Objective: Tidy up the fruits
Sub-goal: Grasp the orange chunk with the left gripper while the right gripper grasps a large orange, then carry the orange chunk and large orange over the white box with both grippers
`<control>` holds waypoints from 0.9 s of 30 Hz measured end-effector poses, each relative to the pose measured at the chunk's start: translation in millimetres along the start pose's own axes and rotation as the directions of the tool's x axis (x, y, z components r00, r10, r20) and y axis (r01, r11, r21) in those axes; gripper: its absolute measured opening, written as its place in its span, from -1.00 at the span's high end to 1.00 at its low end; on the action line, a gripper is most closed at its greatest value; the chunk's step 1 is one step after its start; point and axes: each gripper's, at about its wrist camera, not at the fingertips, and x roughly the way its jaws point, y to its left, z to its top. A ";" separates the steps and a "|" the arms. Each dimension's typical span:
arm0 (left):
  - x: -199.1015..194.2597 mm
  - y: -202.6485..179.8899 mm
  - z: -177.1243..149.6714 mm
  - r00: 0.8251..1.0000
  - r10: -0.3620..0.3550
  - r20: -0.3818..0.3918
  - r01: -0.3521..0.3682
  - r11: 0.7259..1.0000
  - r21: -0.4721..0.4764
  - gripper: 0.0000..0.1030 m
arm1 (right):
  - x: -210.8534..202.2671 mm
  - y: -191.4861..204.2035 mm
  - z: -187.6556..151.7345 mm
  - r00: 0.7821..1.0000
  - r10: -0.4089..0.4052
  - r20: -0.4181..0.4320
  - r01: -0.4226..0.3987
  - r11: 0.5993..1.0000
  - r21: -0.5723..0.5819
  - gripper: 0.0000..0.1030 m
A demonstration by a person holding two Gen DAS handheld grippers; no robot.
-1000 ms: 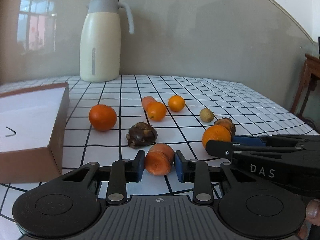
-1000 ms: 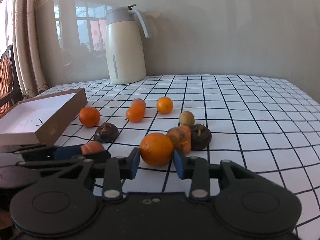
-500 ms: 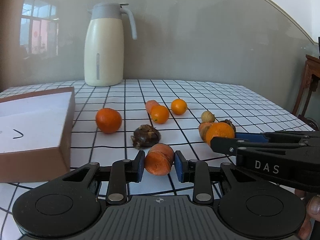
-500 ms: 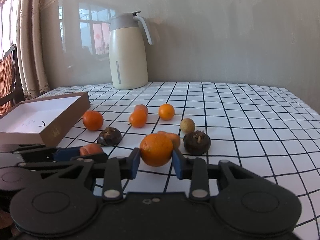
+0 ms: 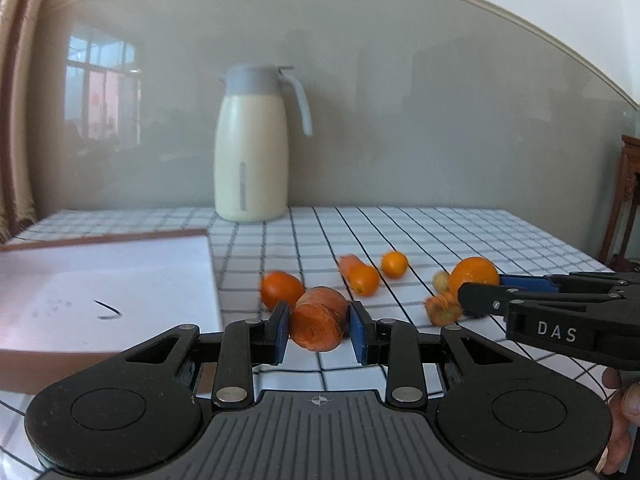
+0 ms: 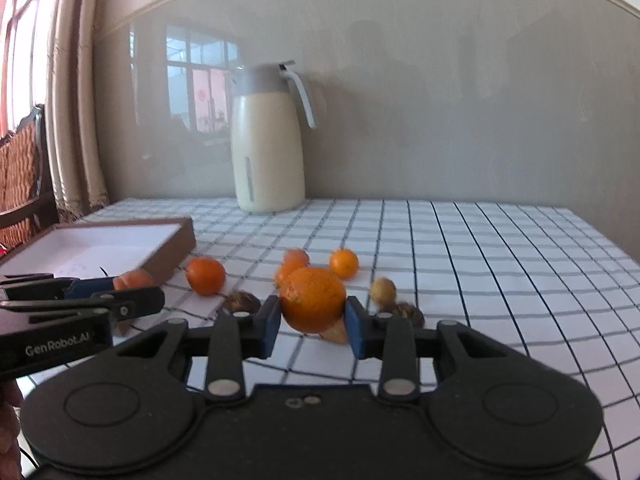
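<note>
My left gripper [image 5: 319, 330] is shut on a carrot piece [image 5: 319, 323] and holds it above the table, just right of the brown box with a white inside [image 5: 104, 280]. My right gripper [image 6: 312, 326] is shut on a large orange [image 6: 313, 304], lifted over the other fruit. It shows at the right of the left wrist view [image 5: 474, 274]. On the checked cloth lie small oranges [image 6: 205, 275] [image 6: 343, 263], a carrot piece [image 5: 442, 309], two dark mangosteens [image 6: 242, 301] [image 6: 405, 312] and a small yellowish fruit [image 6: 383, 290].
A cream thermos jug [image 5: 251, 144] stands at the back of the table against the wall. The box [image 6: 100, 246] sits at the table's left side. A wooden chair [image 6: 24, 176] is at the far left, dark furniture [image 5: 626, 200] at the right.
Both grippers have lifted their loads off the table. The left one has moved toward the box with the carrot piece; the right one has risen with the orange.
</note>
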 end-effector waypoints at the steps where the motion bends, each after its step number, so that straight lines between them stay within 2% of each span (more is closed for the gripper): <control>1: -3.7 3.2 2.0 1.000 0.008 0.007 -0.008 1.000 -0.002 0.38 | -1.1 3.2 3.2 1.000 0.007 0.008 -0.007 1.000 -0.003 0.50; 12: -44.2 52.4 15.2 0.989 0.131 0.068 -0.129 0.991 -0.037 0.38 | -9.0 48.0 32.4 0.990 0.118 0.082 -0.114 0.992 -0.049 0.50; 27: -83.3 122.0 24.2 0.950 0.293 0.109 -0.286 0.955 -0.075 0.38 | -2.8 103.4 56.5 0.967 0.231 0.111 -0.216 0.967 -0.134 0.49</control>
